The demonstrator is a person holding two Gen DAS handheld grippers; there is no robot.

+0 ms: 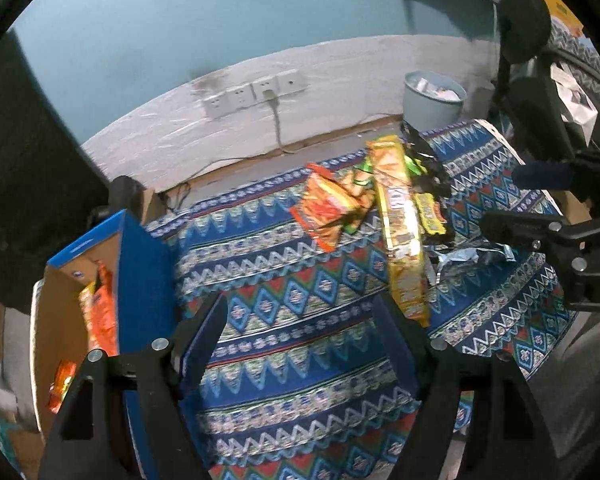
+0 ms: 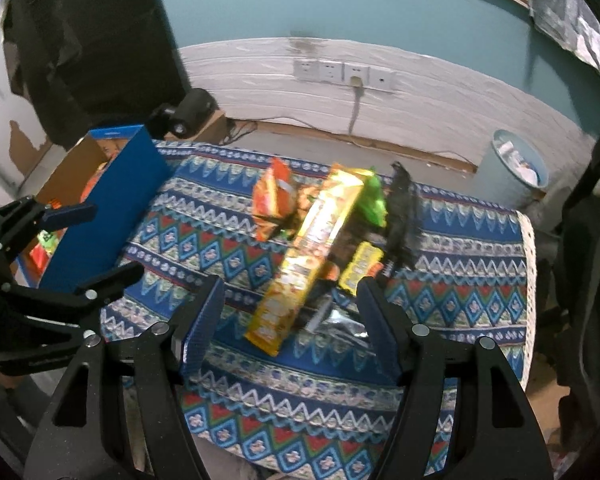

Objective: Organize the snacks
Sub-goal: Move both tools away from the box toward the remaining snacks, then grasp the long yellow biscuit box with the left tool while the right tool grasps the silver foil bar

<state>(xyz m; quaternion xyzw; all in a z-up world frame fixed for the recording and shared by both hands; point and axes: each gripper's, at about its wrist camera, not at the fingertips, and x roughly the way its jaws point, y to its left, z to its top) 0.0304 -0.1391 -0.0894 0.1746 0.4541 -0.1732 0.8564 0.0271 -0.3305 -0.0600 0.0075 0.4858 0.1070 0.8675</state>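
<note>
Two tools hang over a table [image 1: 300, 360] draped in a patterned cloth. From the left wrist, the left tool [image 1: 300, 336] stands apart and empty above bare cloth, likely between trips; a blue box [image 1: 140, 280] at the table's left edge already holds orange packets. The right tool [image 1: 512, 204] shows at the frame's right, apart.

From the right wrist, the right tool [image 2: 290, 312] is apart and empty, its jaws bracketing the near end of a long yellow packet [image 2: 312, 256], probably the next pick. The packet lies flat among the snack pile [image 2: 284, 200], long axis running from the tool toward the far wall.
</note>
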